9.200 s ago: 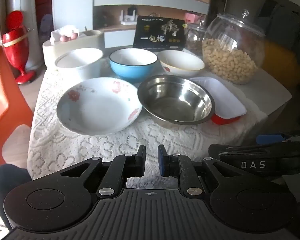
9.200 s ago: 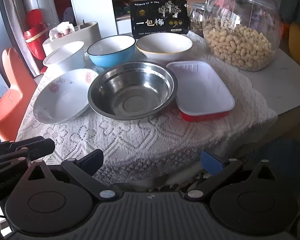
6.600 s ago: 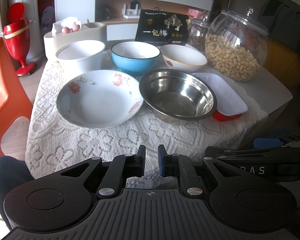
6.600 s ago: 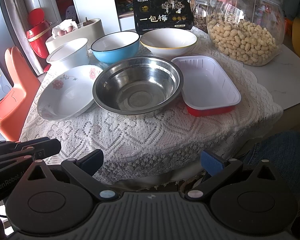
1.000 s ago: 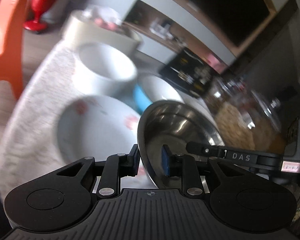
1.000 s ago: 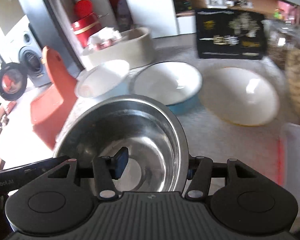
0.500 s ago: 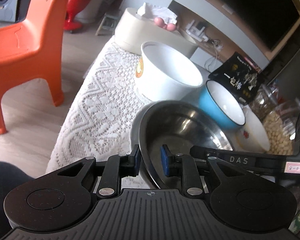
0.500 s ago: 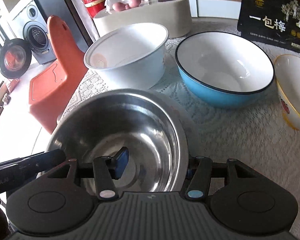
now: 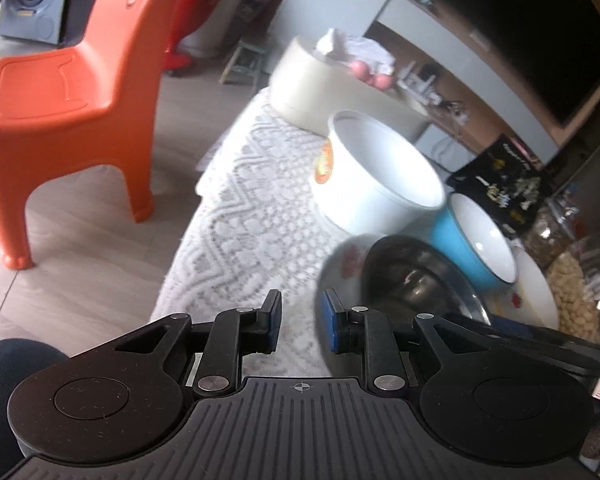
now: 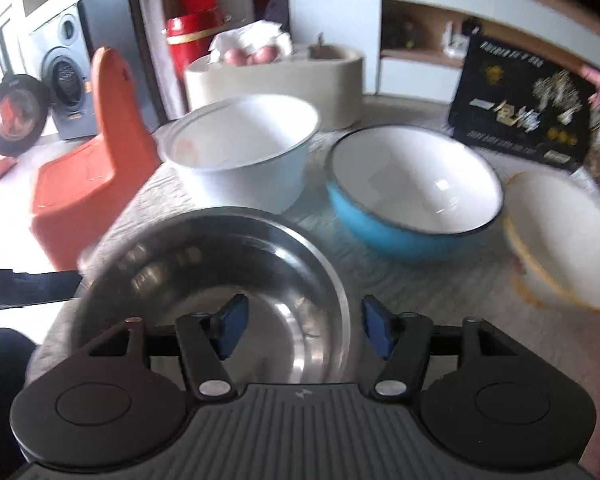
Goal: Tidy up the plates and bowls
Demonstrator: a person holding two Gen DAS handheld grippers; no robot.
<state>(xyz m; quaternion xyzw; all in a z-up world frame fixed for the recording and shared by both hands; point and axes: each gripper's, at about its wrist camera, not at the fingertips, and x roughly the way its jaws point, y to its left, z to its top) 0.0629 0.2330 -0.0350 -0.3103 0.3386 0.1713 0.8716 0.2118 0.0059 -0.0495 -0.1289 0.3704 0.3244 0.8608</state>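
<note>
Entry: table of dishes, held against earlier frames.

**Changes**
- Steel bowl (image 10: 220,272): nine seconds ago it stood on the cloth (image 9: 252,208) beside the floral plate (image 9: 342,264). It now sits nested inside that plate.
- Left gripper (image 9: 300,320): half a second ago it was clamped on the steel bowl's near rim. It is now off to the left of the bowl, jaws apart, with only cloth behind the gap.
- Right gripper (image 10: 304,328): its jaws have just been opening. The steel bowl's right rim lies between them, and neither pad presses on it.

**Count, placed from the steel bowl**
- Steel bowl: one.
- Floral plate: one, directly under it, its rim showing on the left.
- White bowl (image 9: 380,176): one, deep, just behind.
- Blue bowl (image 10: 412,184): one, behind and to the right, beside the white bowl.
- Cream bowl (image 10: 564,240): one, yellow-rimmed, farther right.
- Black box (image 10: 524,108): one, upright, well behind the blue bowl.
- Beige tub (image 10: 276,76): one, behind the white bowl, holding tissue and two visible eggs (image 10: 248,56).
- Nut jar (image 9: 572,292): one, far right, blurred.
- Orange chair (image 9: 60,80): one, on the floor well to the left.
</note>
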